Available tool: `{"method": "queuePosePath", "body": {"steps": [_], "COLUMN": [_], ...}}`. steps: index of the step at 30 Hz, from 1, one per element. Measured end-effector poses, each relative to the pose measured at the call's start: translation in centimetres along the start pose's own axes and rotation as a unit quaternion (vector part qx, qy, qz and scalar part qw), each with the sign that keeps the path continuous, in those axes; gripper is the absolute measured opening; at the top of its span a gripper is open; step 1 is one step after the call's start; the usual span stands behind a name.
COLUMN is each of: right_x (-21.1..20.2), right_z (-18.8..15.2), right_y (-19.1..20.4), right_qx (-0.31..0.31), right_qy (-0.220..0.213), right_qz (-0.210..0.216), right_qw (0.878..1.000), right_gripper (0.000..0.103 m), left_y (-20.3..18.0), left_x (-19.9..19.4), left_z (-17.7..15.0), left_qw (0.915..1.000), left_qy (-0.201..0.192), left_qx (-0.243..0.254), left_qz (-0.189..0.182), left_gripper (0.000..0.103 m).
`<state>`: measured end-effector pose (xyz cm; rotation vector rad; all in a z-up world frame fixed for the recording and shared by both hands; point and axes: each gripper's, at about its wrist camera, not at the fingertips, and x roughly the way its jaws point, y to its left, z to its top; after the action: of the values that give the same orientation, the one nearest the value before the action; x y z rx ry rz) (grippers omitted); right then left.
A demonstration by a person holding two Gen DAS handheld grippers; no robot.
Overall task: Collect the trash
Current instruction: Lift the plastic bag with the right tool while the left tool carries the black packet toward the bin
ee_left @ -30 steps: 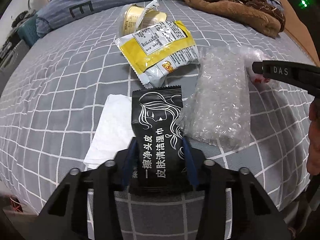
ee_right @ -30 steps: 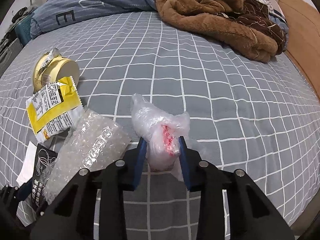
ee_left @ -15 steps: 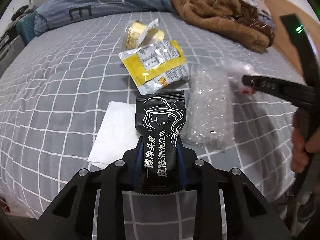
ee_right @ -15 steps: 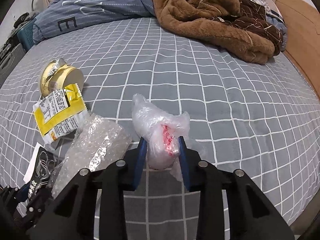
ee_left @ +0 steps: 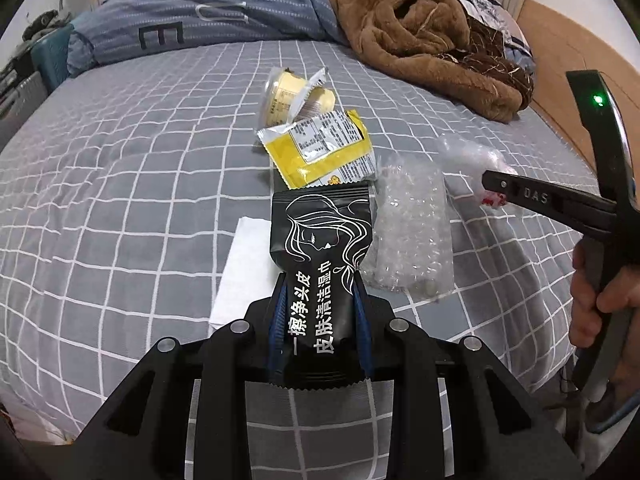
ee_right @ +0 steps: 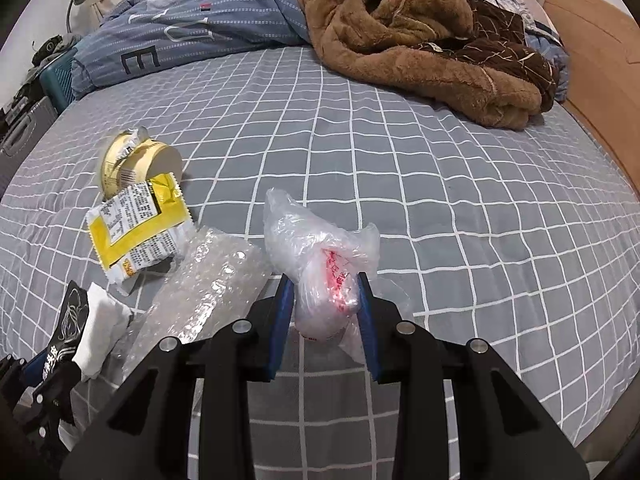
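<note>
Trash, two pieces now clamped: black sachet (ee_left: 320, 272) pinched in left hand-held gripper (ee_left: 320, 320), raised off the bed (ee_left: 120, 200) since a second ago, when that gripper sat wide around it; clear bag (ee_right: 320, 272) squeezed in right hand-held gripper (ee_right: 326, 312) as before. Probably ready for carrying off. Left lying: tissue (ee_left: 244, 268), bubble wrap (ee_left: 412, 232), yellow packet (ee_left: 320, 148), cup (ee_left: 288, 96). Legible: sachet "皮肤清洁湿巾"; "DAS" on right gripper's finger; "E" on duvet (ee_left: 200, 8).
</note>
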<state>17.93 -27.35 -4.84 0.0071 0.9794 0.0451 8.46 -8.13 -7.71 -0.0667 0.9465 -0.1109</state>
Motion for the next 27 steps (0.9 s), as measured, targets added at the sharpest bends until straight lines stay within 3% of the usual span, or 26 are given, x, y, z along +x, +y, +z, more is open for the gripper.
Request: {"method": "queuePosePath", "body": {"steps": [15, 27], "right_x": [-6.3, -11.5], "right_z": [-2.5, -6.2], "right_y": [0.5, 1.5], "right_qx": [0.008, 0.009], "right_qy": [-0.024, -0.040], "right_qz": [0.002, 0.001], "right_qw": [1.000, 0.999], "right_gripper": [0.030, 0.030], "left_y": [-0.3, -0.1], "left_x": [-4.6, -8.3], "left_z": [-0.3, -2.5], "left_qw": [0.9996, 0.9994], "left_qy": [-0.021, -0.028], "left_qx": [0.015, 0.020], "left_qz": [0.006, 0.010], "left_gripper": [0.029, 0.029]}}
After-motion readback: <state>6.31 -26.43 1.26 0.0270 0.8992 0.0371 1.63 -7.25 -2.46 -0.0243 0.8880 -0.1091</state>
